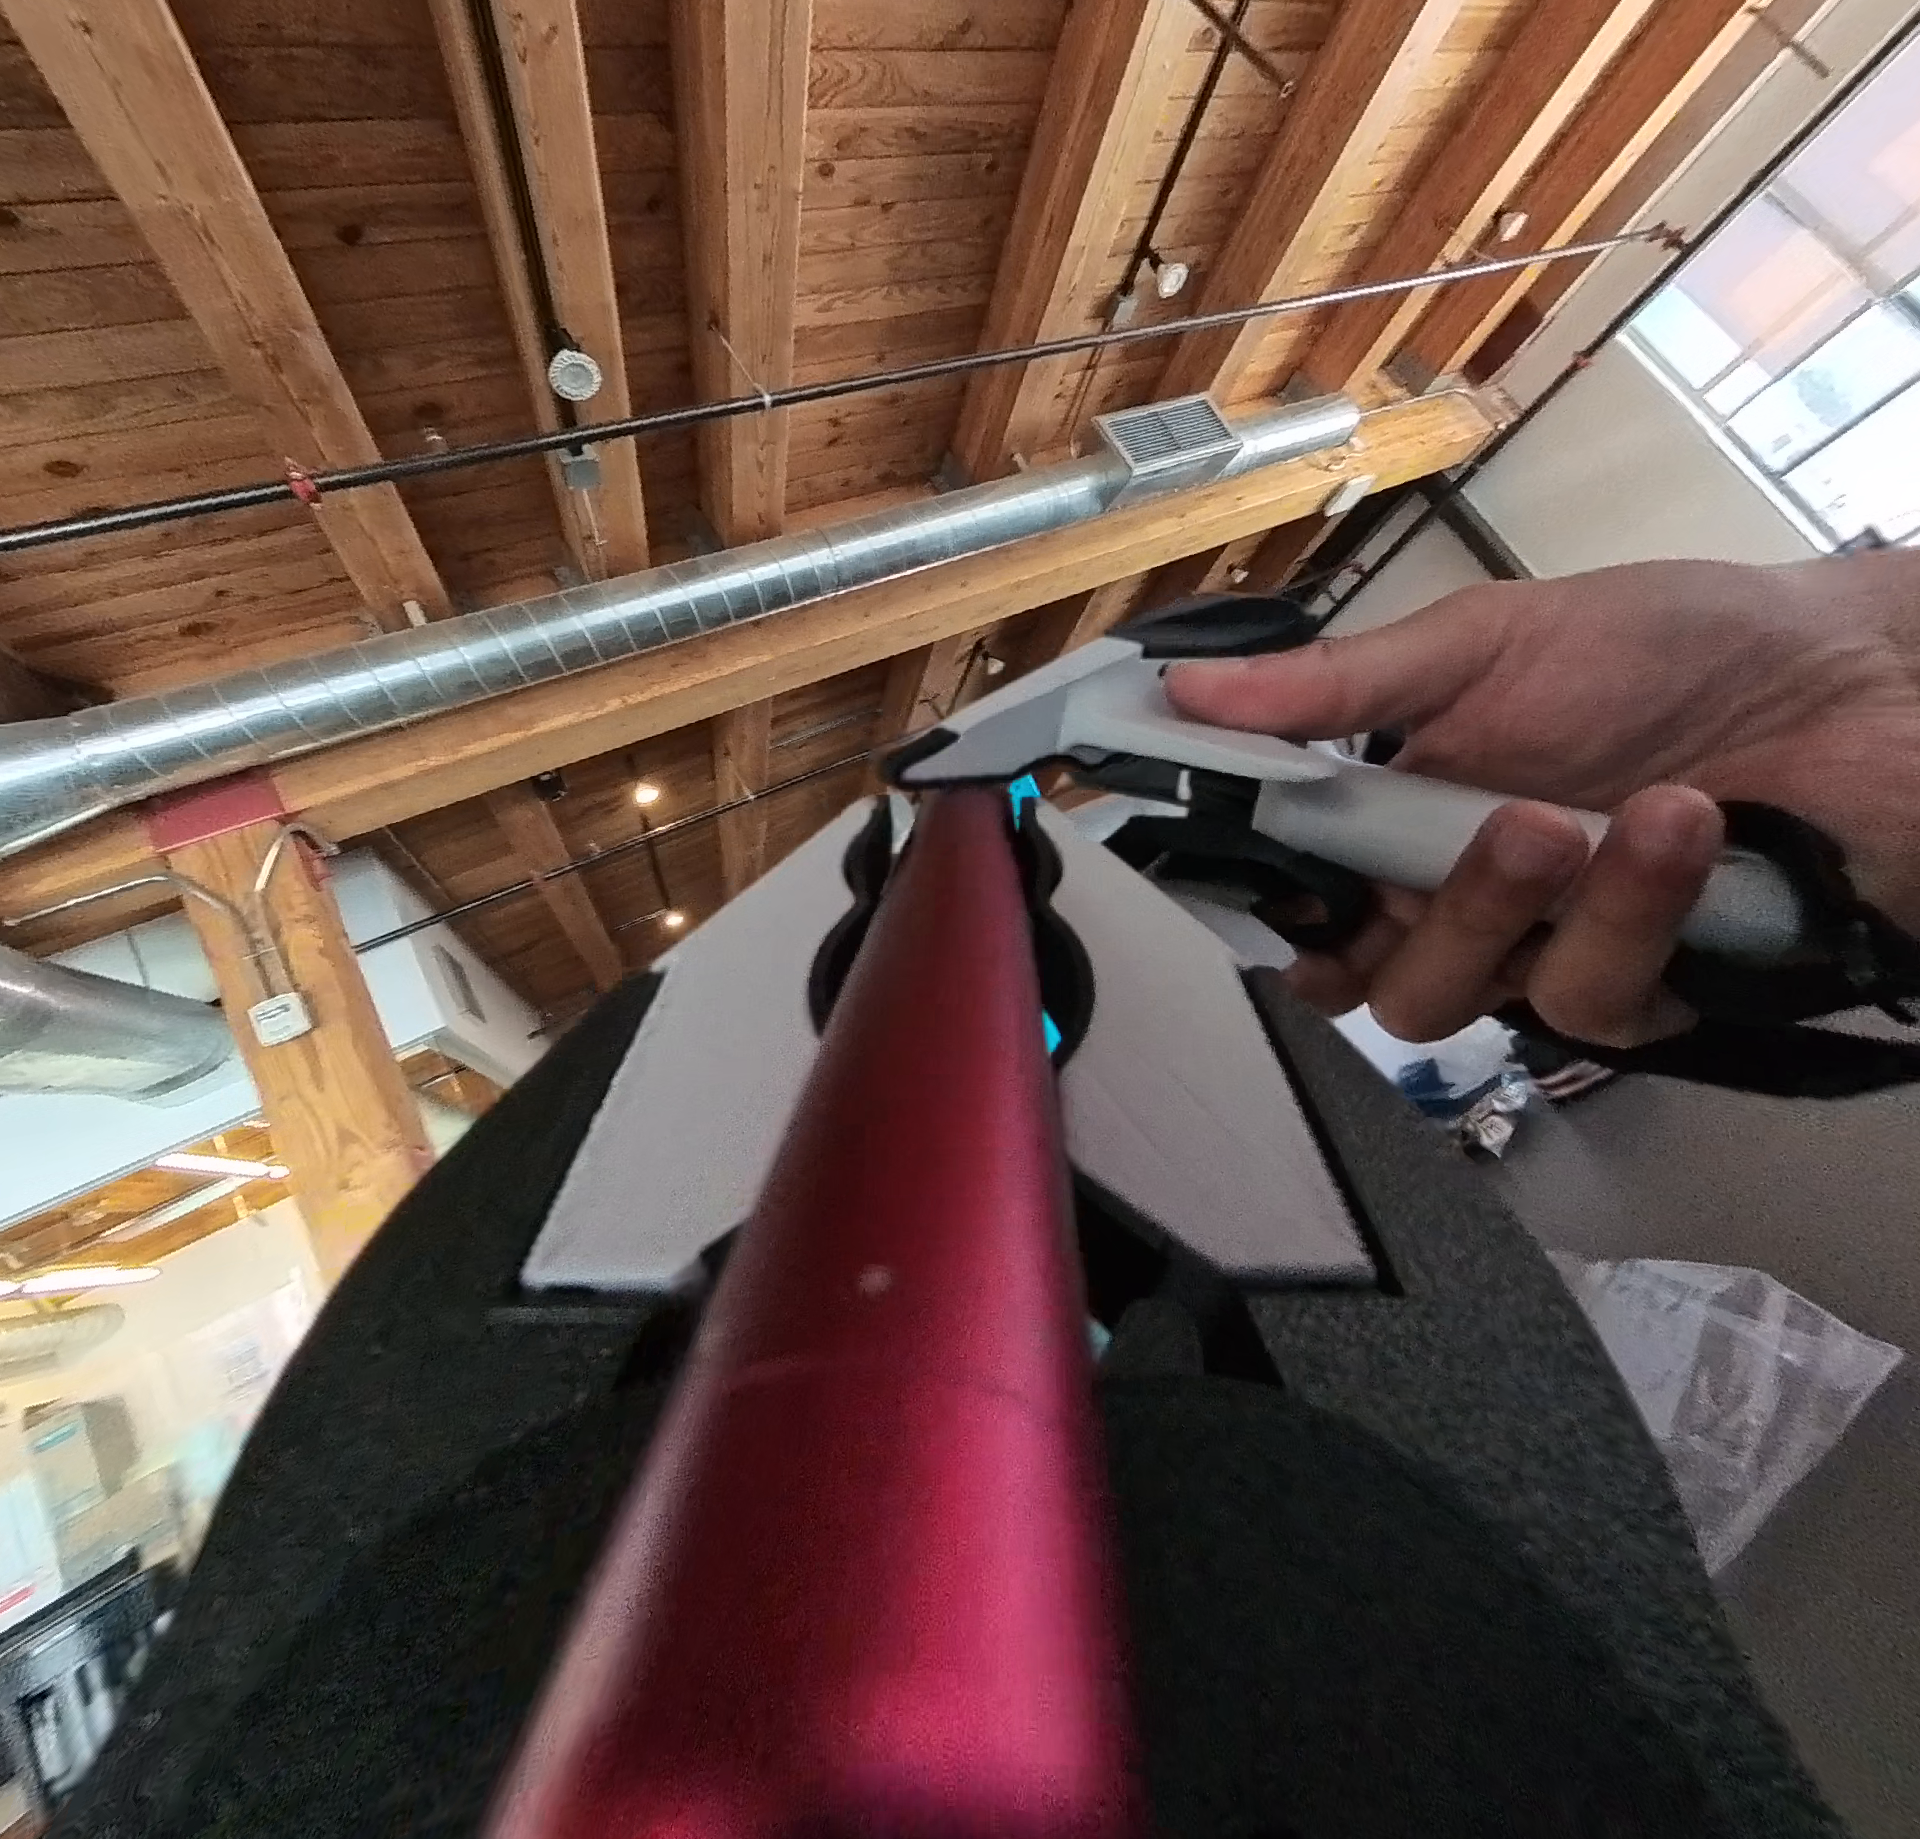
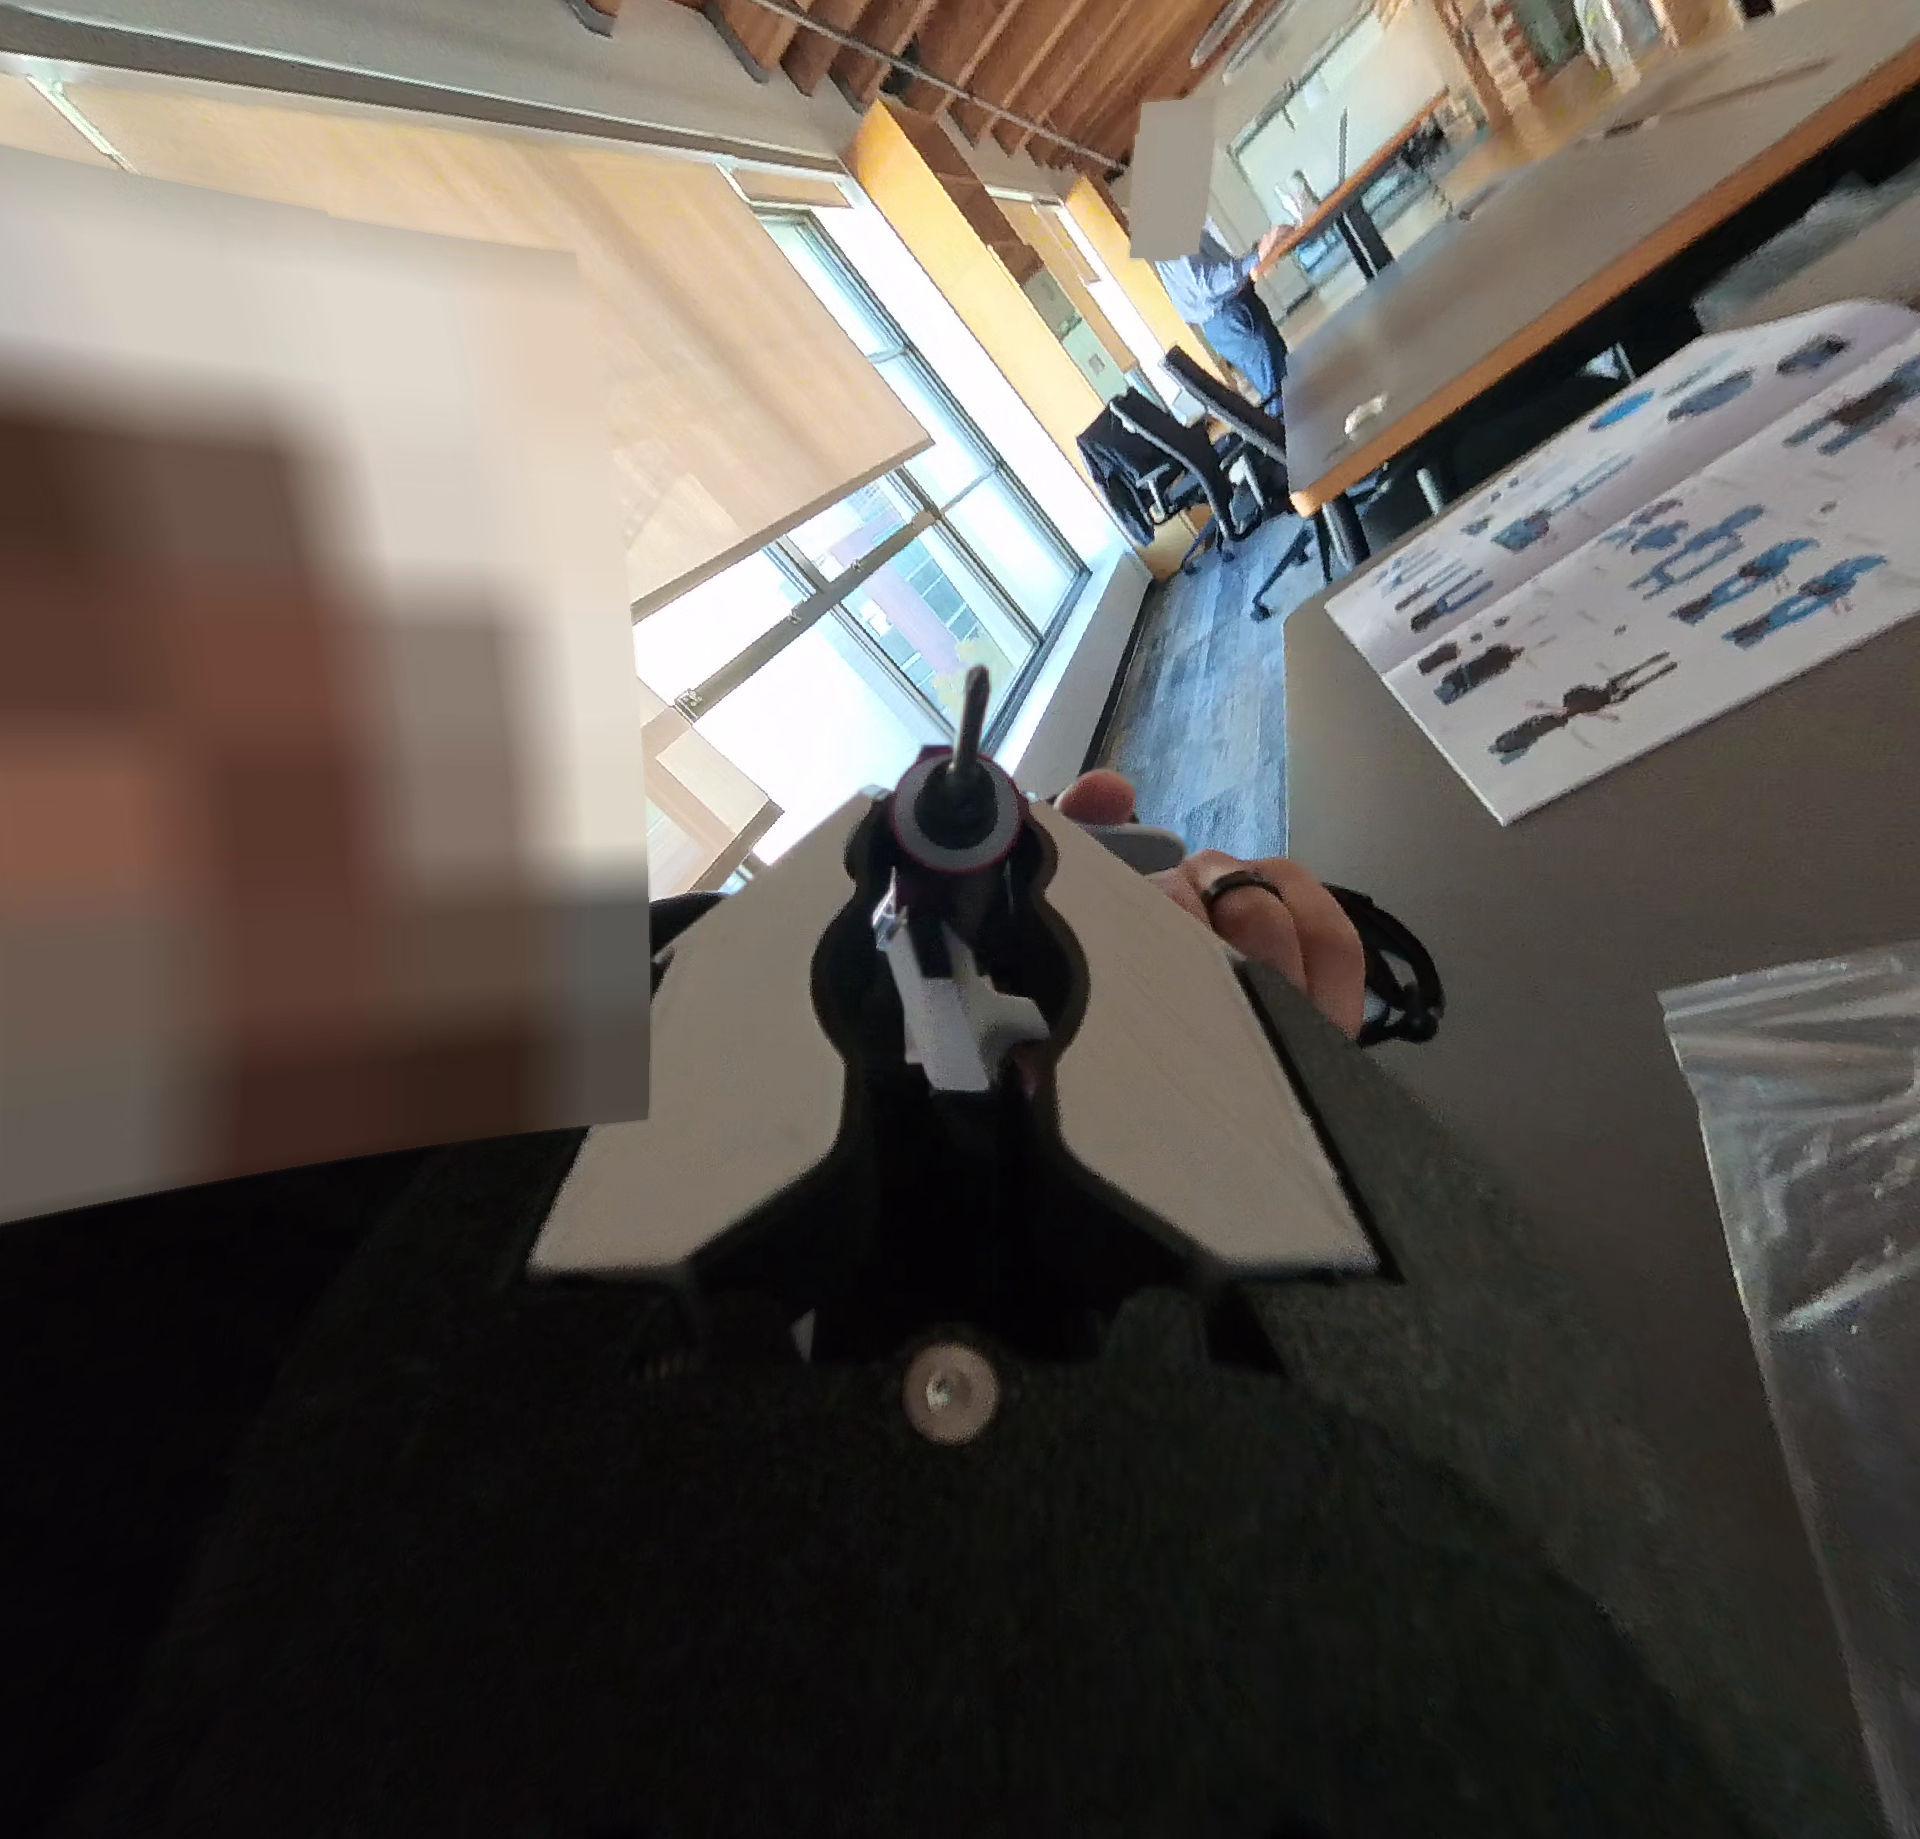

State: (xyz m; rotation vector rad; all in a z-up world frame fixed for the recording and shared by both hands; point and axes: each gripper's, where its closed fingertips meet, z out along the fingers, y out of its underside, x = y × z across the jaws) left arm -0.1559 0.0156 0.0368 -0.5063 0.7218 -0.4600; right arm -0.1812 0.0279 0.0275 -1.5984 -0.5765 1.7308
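My left gripper points up at the ceiling and is shut on a long red metallic tool that runs along its fingers. The right gripper, held by a hand, comes in from the right and meets the tool's far tip. In the right wrist view my right gripper is closed around the tool's end, a white-ringed collar with a thin black bit sticking out. A small white piece sits between the fingers lower down. A hand wearing a ring is just behind.
A clear plastic bag lies on the grey table, also in the left wrist view. A printed sheet lies farther back. A person and office chairs are by the windows. A silver duct runs overhead. Less than 4 cm separates the two grippers' tips.
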